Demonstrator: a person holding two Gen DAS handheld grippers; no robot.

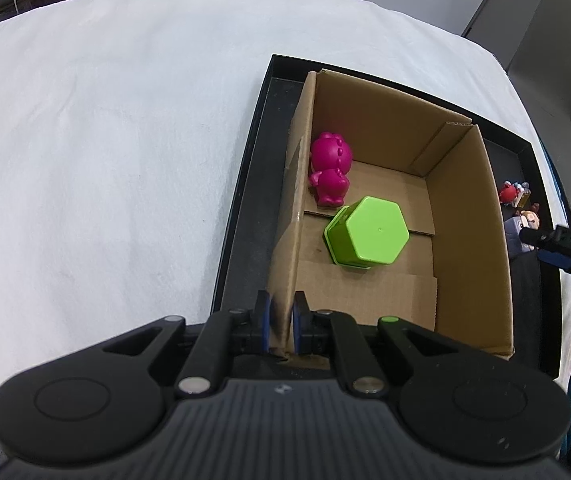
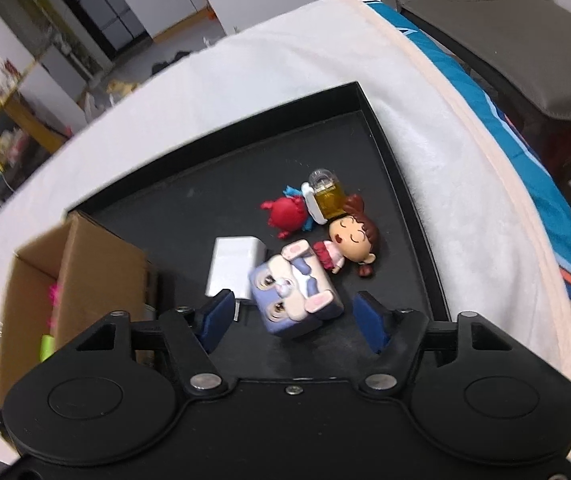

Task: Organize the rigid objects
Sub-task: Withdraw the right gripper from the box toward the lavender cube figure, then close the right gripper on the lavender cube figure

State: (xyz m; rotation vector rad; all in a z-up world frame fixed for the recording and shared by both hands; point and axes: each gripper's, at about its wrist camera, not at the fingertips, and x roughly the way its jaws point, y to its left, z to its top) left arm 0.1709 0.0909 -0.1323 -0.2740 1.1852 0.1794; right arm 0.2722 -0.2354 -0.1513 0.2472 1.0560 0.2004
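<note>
the right gripper (image 1: 557, 246) is cut off at the edge of the left wrist view, so its fingers are not seen there; beside it the red toy (image 1: 508, 193) and the doll (image 1: 530, 219) are small and hard to make out. in the right wrist view the box (image 2: 97, 264) is blurred, and only slivers of pink and green show inside it. the charger (image 2: 232, 266) is partly covered by the blue cube (image 2: 295, 298).

the left gripper (image 1: 281, 330) is closed on the box's near wall (image 1: 285, 240), its fingers (image 1: 262, 320) pressed to the cardboard. the right gripper's fingers (image 2: 216, 314) are held apart on either side of the cube, not touching it. the cube lies on the black tray (image 2: 369, 128), near the box.

inside the box a pink figure (image 1: 329, 168) lies against the left wall and a green hexagonal cup (image 1: 367, 236) lies upturned just beside it. a red toy (image 2: 287, 214), a small bottle (image 2: 325, 196) and a doll (image 2: 351, 242) are clustered beyond the cube. the tray rests on a white cloth (image 1: 105, 140) over the worktop.
</note>
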